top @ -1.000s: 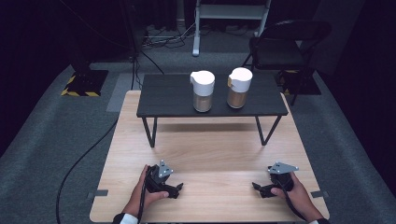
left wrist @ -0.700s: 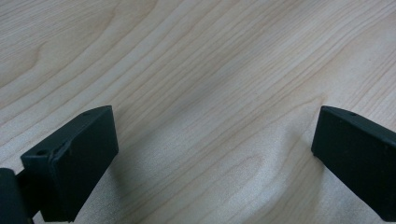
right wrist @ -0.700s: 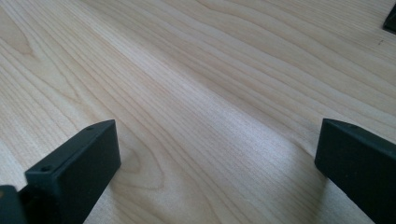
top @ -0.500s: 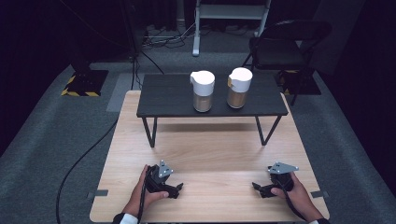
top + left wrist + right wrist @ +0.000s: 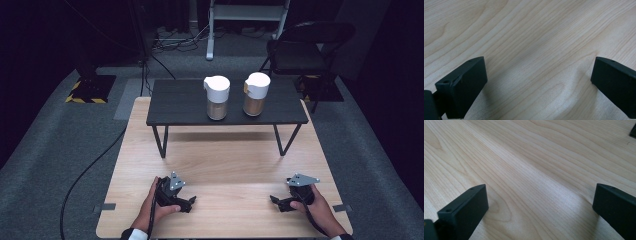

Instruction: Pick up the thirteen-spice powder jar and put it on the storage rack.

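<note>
Jaws of the left gripper (image 5: 187,202) and the right gripper (image 5: 278,202) are spread wide with nothing between them, both resting low on the wooden table (image 5: 225,165) at the bottom of the high view. Two white-lidded jars (image 5: 217,97) (image 5: 256,93) stand apart on the black shelf (image 5: 180,107), upper centre, well away from both tools. A lifted, level approach is judged advisable, each jar being taken around its body, below the lid.
</note>
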Demonstrator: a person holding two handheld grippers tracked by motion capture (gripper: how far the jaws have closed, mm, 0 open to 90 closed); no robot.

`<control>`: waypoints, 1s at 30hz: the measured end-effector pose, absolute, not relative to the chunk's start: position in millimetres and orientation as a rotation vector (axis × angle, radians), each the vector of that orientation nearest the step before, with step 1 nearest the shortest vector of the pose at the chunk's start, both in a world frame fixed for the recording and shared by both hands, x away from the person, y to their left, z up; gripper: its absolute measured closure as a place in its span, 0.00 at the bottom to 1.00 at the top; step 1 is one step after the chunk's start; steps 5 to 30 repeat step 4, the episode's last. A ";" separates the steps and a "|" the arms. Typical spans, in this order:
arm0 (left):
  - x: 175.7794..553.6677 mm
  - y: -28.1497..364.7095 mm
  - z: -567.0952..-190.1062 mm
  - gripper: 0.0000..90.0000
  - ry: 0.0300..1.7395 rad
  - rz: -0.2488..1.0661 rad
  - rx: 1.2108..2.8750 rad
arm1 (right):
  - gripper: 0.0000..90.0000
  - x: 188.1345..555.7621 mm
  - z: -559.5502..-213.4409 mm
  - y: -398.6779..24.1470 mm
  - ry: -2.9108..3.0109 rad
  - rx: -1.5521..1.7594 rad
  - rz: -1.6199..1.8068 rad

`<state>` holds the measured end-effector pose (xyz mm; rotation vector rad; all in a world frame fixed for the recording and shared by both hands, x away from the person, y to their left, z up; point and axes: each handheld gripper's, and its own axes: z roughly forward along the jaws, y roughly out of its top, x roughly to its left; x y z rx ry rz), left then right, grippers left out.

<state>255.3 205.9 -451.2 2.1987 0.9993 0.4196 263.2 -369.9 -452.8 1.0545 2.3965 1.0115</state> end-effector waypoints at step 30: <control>255.3 206.0 -451.3 0.00 0.999 0.419 2.198 | 0.00 263.2 -452.8 -369.9 2.397 1.054 1.011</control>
